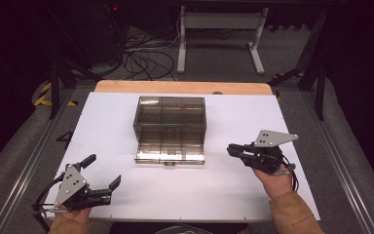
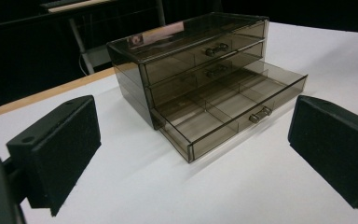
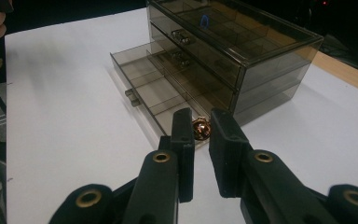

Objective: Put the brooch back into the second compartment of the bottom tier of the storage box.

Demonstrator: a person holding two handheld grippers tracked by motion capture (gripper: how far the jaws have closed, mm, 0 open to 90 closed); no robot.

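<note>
1. The right gripper (image 3: 201,140), low centre in its own view, has its two black jaws drawn nearly together, pinching a small round brassy bead (image 3: 201,129) between the pads. What exactly the little ball is I cannot tell; it shines gold and brown.

2. In the high view that right gripper (image 1: 231,148) sits right of centre, pointing left toward the box, a hand (image 1: 274,178) in a tan sleeve behind it.

3. The left gripper (image 1: 103,170), lower left of the high view, has its jaws spread wide with nothing between them; it rests well apart from the box.

4. The smoky plastic drawer box (image 1: 170,117) stands mid-table on the white sheet. Its bottom drawer (image 3: 161,93) is pulled out, divided into compartments; the two upper drawers are shut.

5. My reading of the step: the bead is carried and about to go into the open drawer. It hangs just beside the drawer's near corner, not yet over it.

6. Next, I'd judge, the right gripper must move over a compartment, lower, and only then part its jaws, or the bead may roll across the sheet.
</note>
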